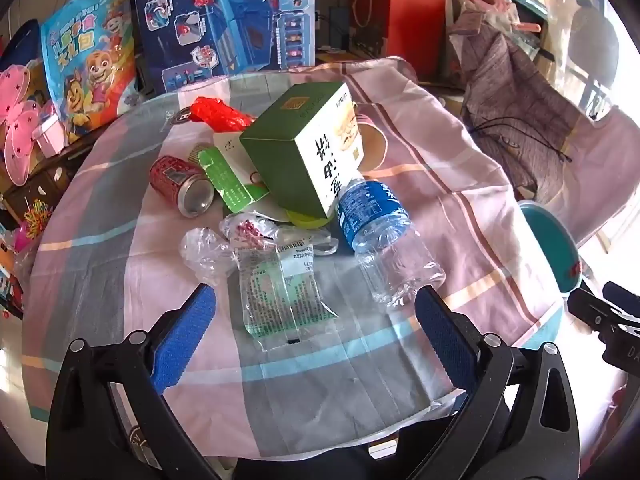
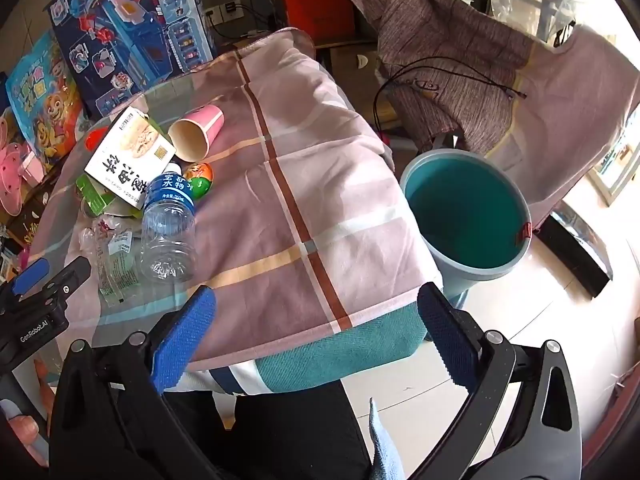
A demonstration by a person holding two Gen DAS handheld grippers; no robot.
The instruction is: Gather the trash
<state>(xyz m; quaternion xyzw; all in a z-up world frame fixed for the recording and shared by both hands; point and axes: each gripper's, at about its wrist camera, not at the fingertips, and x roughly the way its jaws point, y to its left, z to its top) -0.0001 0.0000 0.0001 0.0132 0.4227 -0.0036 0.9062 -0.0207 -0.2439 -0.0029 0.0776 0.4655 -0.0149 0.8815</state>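
Nothing lifted yet: trash heaped on the bench, bucket waiting

Both jaws are spread wide and nothing is held by the left hand-held gripper (image 1: 314, 336) or the right hand-held gripper (image 2: 316, 336). The clear wrapper (image 1: 280, 292) lies nearest the left one, with the water bottle (image 1: 380, 232), red can (image 1: 182, 184) and green box (image 1: 304, 148) piled behind on the bench (image 1: 480, 216). The teal bucket (image 2: 466, 216) stands on the floor beside it. The flat wrapper should probably be pinched by one raised edge, so the cloth is not gathered with it.

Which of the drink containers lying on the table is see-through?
The water bottle with the blue label: its body is clear plastic, showing the cloth beneath. The red can is opaque metal, and the pink paper cup is opaque too.
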